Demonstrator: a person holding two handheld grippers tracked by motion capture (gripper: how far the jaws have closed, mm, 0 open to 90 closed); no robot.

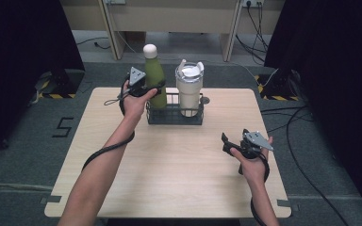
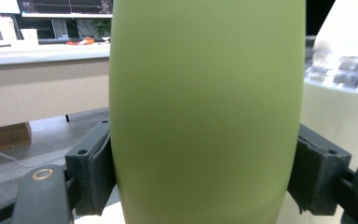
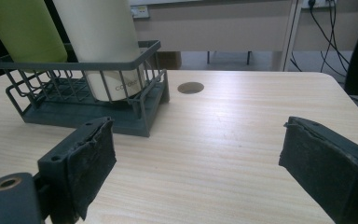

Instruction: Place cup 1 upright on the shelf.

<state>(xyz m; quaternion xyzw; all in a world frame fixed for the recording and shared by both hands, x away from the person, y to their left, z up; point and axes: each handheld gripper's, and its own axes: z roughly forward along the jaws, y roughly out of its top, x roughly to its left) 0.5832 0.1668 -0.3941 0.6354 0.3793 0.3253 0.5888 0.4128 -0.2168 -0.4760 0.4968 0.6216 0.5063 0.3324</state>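
The green bottle (image 1: 154,77), standing in the wire basket (image 1: 174,117), is being gripped by the left tongs (image 1: 152,89); the right tongs (image 1: 227,142) are being held open above the worktop (image 1: 169,174).

Left gripper (image 1: 153,89) clamped on green bottle (image 1: 154,75); right gripper (image 1: 227,142) low, jaws spread wide.

Green bottle (image 2: 207,112), upright, clamped between the left gripper (image 2: 205,172)'s 2 black jaws; cream tumbler (image 2: 340,98) just beside; desk (image 2: 42,88) behind.
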